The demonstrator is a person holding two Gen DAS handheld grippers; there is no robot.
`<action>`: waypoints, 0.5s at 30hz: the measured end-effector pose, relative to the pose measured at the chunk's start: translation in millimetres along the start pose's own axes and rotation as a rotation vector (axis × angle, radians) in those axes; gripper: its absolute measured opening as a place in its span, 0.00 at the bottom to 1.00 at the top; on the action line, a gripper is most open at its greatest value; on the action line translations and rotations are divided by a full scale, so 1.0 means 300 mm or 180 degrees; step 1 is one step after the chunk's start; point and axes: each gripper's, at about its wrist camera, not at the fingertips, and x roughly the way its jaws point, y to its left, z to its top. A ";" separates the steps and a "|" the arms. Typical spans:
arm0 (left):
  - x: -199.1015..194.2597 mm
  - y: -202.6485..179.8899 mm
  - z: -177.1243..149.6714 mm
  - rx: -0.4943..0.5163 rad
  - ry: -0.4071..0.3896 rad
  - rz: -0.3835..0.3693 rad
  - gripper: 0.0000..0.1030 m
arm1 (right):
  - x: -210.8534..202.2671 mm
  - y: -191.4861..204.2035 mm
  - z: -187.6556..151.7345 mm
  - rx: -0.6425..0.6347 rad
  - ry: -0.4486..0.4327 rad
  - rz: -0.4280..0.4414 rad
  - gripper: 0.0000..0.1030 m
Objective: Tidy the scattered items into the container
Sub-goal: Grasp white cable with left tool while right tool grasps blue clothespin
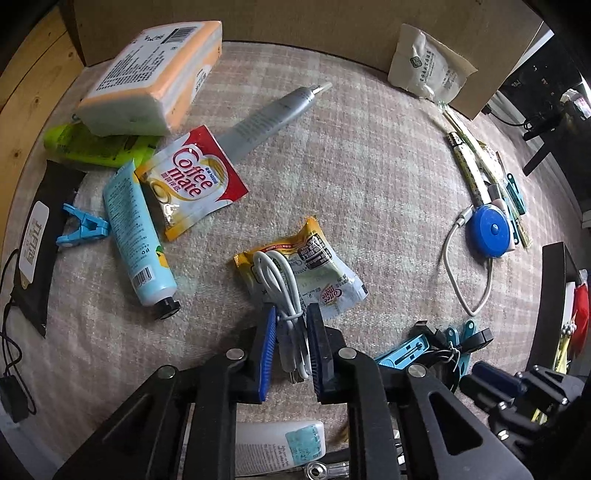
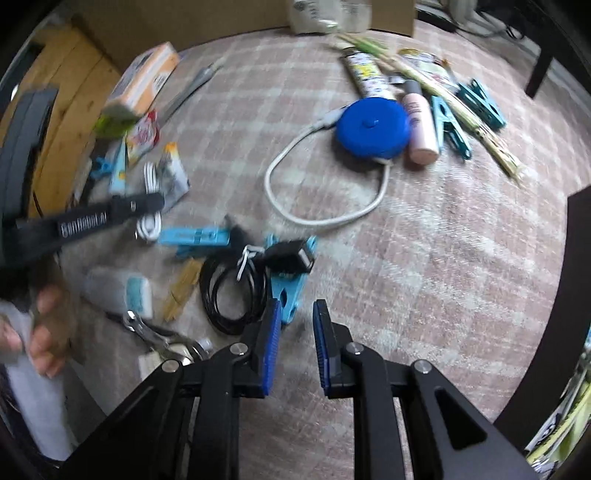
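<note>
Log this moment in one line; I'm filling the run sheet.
left gripper: shut on white cable | right gripper: empty, above carpet

White cable (image 1: 291, 314), pink plaid cloth (image 1: 369, 177)

Surface: pink and cream checked cloth (image 1: 369, 177), slightly fuzzy, covering the whole work area.
Left edge: pale knotty wooden boards (image 1: 26, 103) border the cloth.
Far edge: a brown cardboard wall (image 1: 295, 22) stands upright along the cloth.
Right side: dark furniture legs (image 2: 541, 66) and a dark panel (image 2: 576, 295) beside the cloth.
Light: soft, even, with faint shadows.
</note>
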 end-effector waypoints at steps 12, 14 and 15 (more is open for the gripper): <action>0.009 -0.011 0.015 0.0000 -0.0033 -0.0022 0.14 | 0.034 0.059 0.087 -0.0235 -0.0080 -0.0341 0.18; 0.007 -0.002 0.020 -0.0033 -0.0036 -0.0039 0.14 | 0.032 0.053 0.091 -0.0276 -0.0077 -0.0354 0.18; 0.005 0.004 0.022 -0.0051 -0.0047 -0.0045 0.13 | 0.029 0.045 0.089 -0.0268 -0.0064 -0.0340 0.18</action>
